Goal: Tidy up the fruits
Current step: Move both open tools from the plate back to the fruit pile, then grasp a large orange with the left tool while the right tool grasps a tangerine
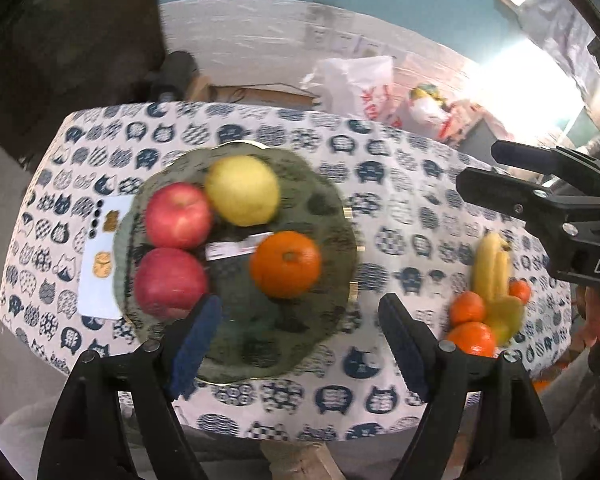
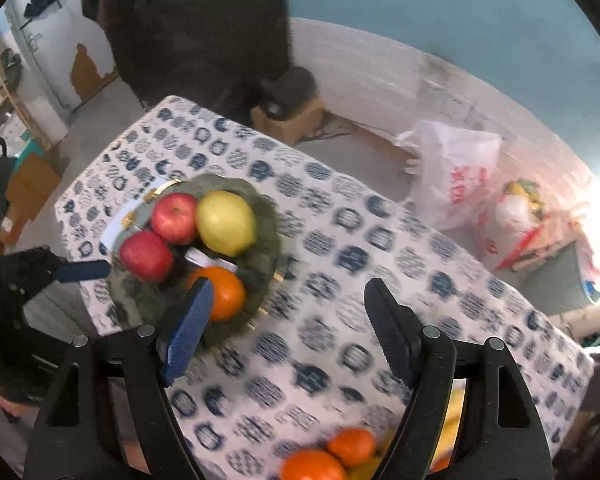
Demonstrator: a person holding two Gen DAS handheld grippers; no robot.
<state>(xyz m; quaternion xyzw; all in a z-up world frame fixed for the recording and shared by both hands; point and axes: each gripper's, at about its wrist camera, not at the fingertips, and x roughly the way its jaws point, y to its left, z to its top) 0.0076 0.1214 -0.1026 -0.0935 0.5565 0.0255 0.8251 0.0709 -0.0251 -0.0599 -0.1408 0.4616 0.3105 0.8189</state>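
A green plate [image 1: 320,184] [image 2: 266,216] holds two red apples [image 1: 178,216] [image 2: 174,218], a yellow pear [image 1: 242,190] [image 2: 226,222] and an orange [image 1: 286,264] [image 2: 228,294]. A loose pile of bananas [image 1: 492,264] and small oranges [image 1: 470,336] [image 2: 350,446] lies on the cloth to the right. My left gripper [image 1: 300,328] is open and empty above the plate's near edge. My right gripper [image 2: 288,320] is open and empty above the cloth between plate and pile; it also shows in the left wrist view [image 1: 512,180].
The table [image 2: 380,240] has a cat-print cloth. A white card [image 1: 100,264] lies under the plate's left side. Plastic bags [image 2: 456,176] and boxes stand on the floor behind the table. A dark chair [image 2: 196,20] stands at the far side.
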